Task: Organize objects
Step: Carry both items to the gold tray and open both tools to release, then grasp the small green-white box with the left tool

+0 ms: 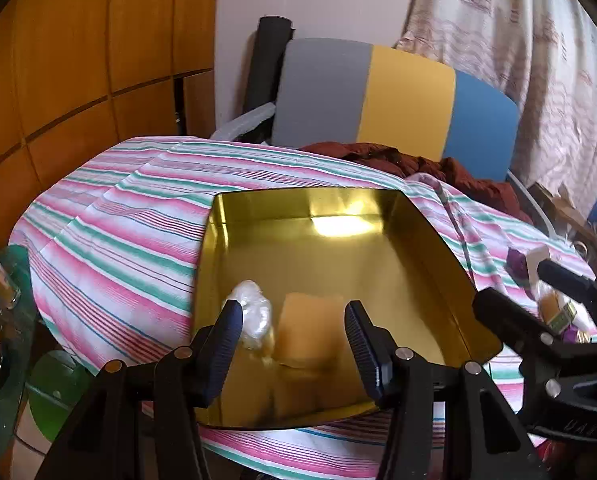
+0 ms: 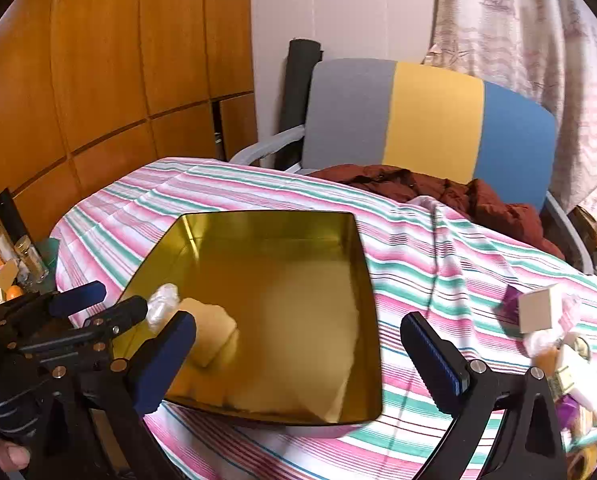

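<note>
A: Where do things stand?

B: The gold tin sits mid-counter on the striped cloth. In its near-left corner lie a white wrapped piece and a tan block, touching.

A: And your fingers?

B: Your left gripper hangs above those two, released and empty. Your right gripper is spread wide over the tin's near-right edge, also empty.

A: What could go wrong?

B: The remaining small boxes crowd together at the near right. Reach in carelessly and you'll likely knock a neighbour off the counter's edge, or drag the loose cloth and shift the tin.
</note>
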{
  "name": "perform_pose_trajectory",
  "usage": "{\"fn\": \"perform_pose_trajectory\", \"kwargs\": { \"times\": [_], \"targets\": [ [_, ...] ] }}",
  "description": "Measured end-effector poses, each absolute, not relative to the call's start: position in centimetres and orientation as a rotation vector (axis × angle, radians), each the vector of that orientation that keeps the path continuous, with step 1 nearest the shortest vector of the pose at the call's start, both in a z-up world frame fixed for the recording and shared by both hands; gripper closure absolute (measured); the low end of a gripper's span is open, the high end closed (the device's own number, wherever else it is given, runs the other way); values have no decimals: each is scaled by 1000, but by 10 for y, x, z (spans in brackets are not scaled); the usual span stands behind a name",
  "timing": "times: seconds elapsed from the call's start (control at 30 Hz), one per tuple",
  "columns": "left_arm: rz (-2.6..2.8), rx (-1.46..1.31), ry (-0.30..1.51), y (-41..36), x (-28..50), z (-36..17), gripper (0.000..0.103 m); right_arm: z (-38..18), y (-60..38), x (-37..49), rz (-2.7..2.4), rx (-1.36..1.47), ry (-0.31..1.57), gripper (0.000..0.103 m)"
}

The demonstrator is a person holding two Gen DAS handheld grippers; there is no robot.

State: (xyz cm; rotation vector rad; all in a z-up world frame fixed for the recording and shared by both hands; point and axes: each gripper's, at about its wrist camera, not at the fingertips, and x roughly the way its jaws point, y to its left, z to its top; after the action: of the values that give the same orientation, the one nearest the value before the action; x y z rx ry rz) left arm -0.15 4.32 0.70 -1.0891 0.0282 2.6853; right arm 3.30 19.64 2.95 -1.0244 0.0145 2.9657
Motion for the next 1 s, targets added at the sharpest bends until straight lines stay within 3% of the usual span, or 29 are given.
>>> {"fn": "perform_pose_trajectory", "kwargs": {
  "times": [0.63,1.0],
  "targets": [
    [2465,-1108,139,97,4,-7,49,22,279,52,2793,-1017,171,0],
    [2256,-999,238,160,22,2,49,48,423,90,2550,-878,363,0]
  ]
}}
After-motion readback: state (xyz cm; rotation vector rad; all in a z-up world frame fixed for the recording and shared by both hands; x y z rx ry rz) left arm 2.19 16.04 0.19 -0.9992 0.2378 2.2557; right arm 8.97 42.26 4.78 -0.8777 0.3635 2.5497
